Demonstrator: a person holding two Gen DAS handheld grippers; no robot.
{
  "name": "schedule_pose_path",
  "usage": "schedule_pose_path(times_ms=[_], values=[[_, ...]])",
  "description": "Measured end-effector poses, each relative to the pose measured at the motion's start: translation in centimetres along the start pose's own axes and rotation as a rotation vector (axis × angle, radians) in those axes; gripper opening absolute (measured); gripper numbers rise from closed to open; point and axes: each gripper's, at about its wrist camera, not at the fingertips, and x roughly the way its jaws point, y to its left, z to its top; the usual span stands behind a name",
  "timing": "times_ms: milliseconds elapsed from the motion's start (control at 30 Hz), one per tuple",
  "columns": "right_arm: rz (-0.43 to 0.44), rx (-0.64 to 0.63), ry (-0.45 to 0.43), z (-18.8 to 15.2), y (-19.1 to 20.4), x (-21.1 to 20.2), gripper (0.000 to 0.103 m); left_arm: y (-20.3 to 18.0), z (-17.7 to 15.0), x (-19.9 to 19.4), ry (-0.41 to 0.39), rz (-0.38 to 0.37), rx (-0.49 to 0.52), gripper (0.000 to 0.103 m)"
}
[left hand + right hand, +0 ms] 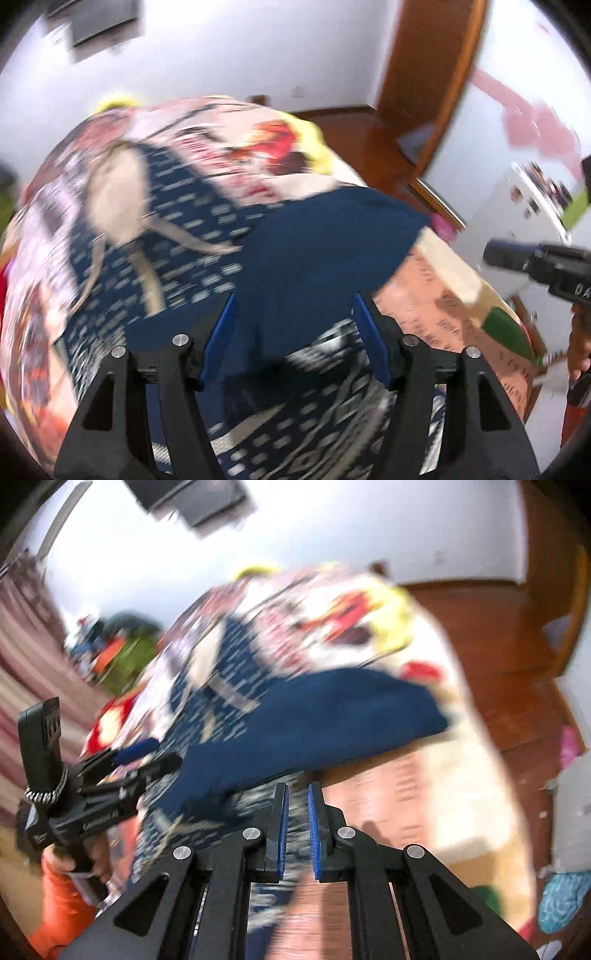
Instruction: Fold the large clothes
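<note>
Left wrist view is smeared with motion blur, yet the main things read clearly. One large garment (207,229), navy with pale dashes and a tan neckline with loose ties, lies spread on one bed (443,295) covered by a busy pink, red and yellow bedspread. A plain navy part of the garment is turned over its patterned side, on the bed's door side, and the cloth runs down toward the camera between the two blue pads of the left gripper (293,332). Those pads stand wide apart; whether they touch the cloth I cannot tell. Beyond the bed's right edge, the right gripper (498,254) shows as one black nose, with the person's hand (580,354) below it. One brown door (432,74) stands past the bed's far corner, and one white fridge (543,199) is right of the bed.

Right wrist view shows the same garment (332,716) on the bed (461,794), its plain navy fold uppermost. The right gripper (297,797) hangs over the garment's near hem, its two blue pads close together with a narrow gap; nothing is visibly pinched between them. The left gripper (147,755) is at the bed's left side over the patterned cloth, held by one hand (92,860) with an orange sleeve.
</note>
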Motion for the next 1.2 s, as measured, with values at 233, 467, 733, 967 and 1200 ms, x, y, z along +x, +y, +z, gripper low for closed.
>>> schedule_pose_path(times_ms=[233, 467, 733, 967, 1200], values=[[-0.176, -0.036, -0.163, -1.1, -4.9, -5.0, 0.007, -7.6, 1.9, 8.2, 0.145, 0.002, 0.222, 0.066], [-0.153, -0.082, -0.189, -2.8, -6.2, -5.0, 0.007, -10.3, 2.1, 10.8, 0.067, 0.175, 0.375, 0.025], [-0.09, -0.145, -0.242, -4.2, -5.1, -5.2, 0.007, -6.0, 4.4, 5.3, -0.1, 0.136, 0.188, 0.006], [-0.079, -0.204, -0.231, -3.2, -2.1, -3.8, 0.007, 2.5, 3.5, -1.7, -0.188, 0.128, 0.005, 0.006], [-0.009, -0.216, -0.088, -1.0, 1.7, 1.3, 0.007, 11.3, -2.2, -3.5, -0.144, 0.187, -0.159, 0.006]])
